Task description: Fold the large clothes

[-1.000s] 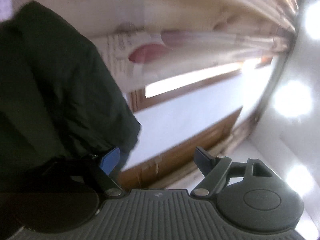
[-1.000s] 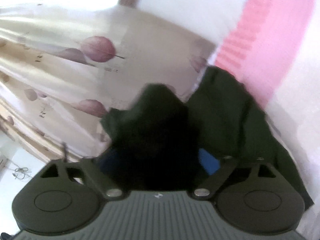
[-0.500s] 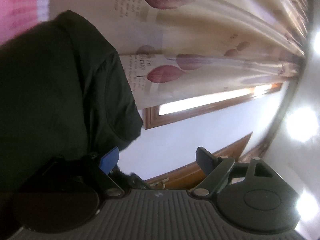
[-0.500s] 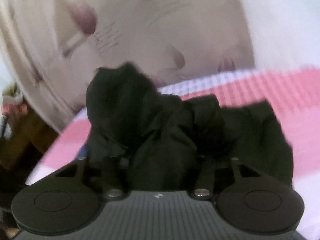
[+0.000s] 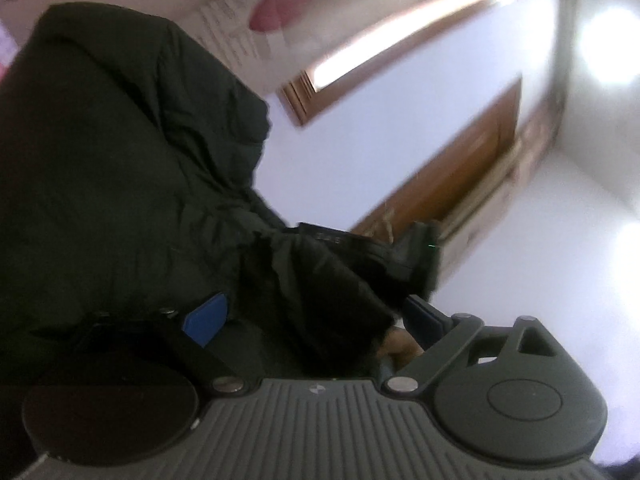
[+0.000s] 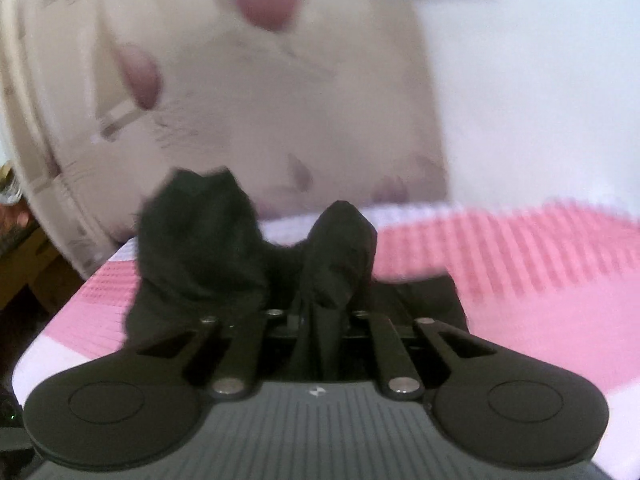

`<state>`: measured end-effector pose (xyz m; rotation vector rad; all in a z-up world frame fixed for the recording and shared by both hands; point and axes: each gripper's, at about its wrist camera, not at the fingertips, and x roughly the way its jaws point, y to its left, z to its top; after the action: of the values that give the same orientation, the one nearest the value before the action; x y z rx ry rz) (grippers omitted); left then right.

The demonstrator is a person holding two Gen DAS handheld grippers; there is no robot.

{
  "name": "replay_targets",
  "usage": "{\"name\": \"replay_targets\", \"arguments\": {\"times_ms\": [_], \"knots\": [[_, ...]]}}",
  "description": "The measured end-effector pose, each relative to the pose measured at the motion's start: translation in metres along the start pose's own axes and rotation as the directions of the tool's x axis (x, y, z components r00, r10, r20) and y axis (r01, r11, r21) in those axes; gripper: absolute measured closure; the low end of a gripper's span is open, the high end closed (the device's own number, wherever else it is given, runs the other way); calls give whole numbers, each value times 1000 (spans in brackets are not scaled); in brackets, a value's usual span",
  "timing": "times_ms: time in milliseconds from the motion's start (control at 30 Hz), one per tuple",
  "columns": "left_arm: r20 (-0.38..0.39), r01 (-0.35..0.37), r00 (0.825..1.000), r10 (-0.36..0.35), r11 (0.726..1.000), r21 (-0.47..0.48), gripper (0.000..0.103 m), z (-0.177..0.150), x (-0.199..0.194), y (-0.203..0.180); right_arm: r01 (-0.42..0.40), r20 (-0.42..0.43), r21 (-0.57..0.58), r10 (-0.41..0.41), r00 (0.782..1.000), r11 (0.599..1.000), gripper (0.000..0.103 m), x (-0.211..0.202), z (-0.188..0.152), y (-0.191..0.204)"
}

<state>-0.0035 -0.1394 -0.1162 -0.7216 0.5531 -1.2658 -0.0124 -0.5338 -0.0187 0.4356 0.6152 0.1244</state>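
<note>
While the dark garment [image 6: 336, 248] was held slack and bunched half a second ago in the right wrist view, it is now pinched into a narrow upright ridge, and the fingers of the right gripper [image 6: 320, 316] are seen drawn much closer together, clenched on that ridge of cloth. A second bunch of the same cloth [image 6: 200, 236] stands up to the left of it. In the left wrist view the garment [image 5: 120, 168] has spread across the fingers since then: a fold now lies between the blue pad [image 5: 206, 318] and the opposite finger, which were bare of cloth before. The left gripper [image 5: 312, 320] is seen with its fingers wide apart, cloth draped between them but not pinched, so it is judged released. The other gripper's body is now visible beyond the fold, so the two tools are judged to have been brought near each other, probably for a handover or a re-grip before a fold.

The garment is lifted partly off the bed [image 6: 540, 248], its lower edge spread on the pink-and-white checked sheet. The cloth is matte, black to very dark green, thin, heavily creased, limp. The curtain [image 6: 280, 100] behind is cream, pleated, with mauve leaf prints. A wooden-framed window [image 5: 400, 52] and white wall are seen, both motion-blurred.
</note>
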Motion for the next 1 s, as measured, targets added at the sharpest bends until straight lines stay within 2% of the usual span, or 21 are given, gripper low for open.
{"name": "replay_targets", "arguments": {"times_ms": [100, 167, 200, 233, 300, 333, 433, 467, 500, 533, 633, 733, 800, 867, 900, 933, 1000], "knots": [[-24, 20, 1000, -18, 995, 93, 3, -13, 7, -8, -52, 13, 204, 50, 999, 978, 76, -2, -12, -40], [-21, 3, 1000, 0, 990, 142, 1, -19, 10, -11, -74, 34, 274, 67, 997, 959, 53, -11, -9, -48], [-23, 2, 1000, 2, 987, 158, 1, -22, 11, -11, -85, 46, 275, 75, 996, 958, 23, -15, -3, -44], [-26, 1, 1000, 3, 986, 166, 1, -24, 12, -11, -110, 54, 262, 99, 994, 959, 2, -21, 5, -37], [-23, 2, 1000, 2, 985, 171, 0, -28, 11, -11, -136, 17, 209, 136, 991, 968, 0, -23, 20, -17], [-20, 0, 1000, 4, 985, 175, 0, -28, 13, -11, -119, -55, 159, 129, 990, 980, 0, -16, 29, -1], [-19, -13, 1000, 17, 979, 201, 0, -33, 15, -12, -48, -206, -18, 44, 978, 999, 0, 13, 33, 46], [-17, -16, 1000, 20, 977, 215, 0, -29, 21, -14, -50, -242, -92, 27, 970, 994, 0, 21, 27, 60], [-15, -24, 1000, 28, 972, 234, 0, -29, 23, -16, -56, -267, -188, 4, 964, 980, 5, 32, 19, 77], [-11, -35, 999, 39, 966, 255, 0, -29, 23, -18, -45, -269, -268, -30, 963, 962, 29, 38, 10, 89], [9, -63, 998, 62, 964, 258, 0, -30, 11, -20, -31, -229, -453, -83, 970, 891, 63, 44, -3, 116], [24, -72, 997, 68, 971, 226, 0, -20, -5, -27, 14, -97, -523, -76, 992, 853, 83, 12, 6, 126], [54, -82, 996, 72, 968, 238, 0, -15, -14, -36, 92, 7, -553, -105, 994, 828, 94, -10, 11, 123], [67, -95, 994, 81, 963, 251, 0, -12, -17, -43, 166, 108, -524, -128, 986, 836, 103, -32, 19, 110], [73, -103, 994, 87, 961, 258, 0, -13, -17, -44, 198, 131, -493, -153, 980, 847, 103, -37, 23, 100], [69, -102, 994, 87, 961, 257, 0, -13, -15, -42, 208, 131, -434, -167, 977, 877, 103, -41, 27, 81], [53, -121, 992, 112, 964, 237, 0, -17, -10, -33, 208, 94, -337, -187, 978, 918, 103, -39, 23, 42]]}}
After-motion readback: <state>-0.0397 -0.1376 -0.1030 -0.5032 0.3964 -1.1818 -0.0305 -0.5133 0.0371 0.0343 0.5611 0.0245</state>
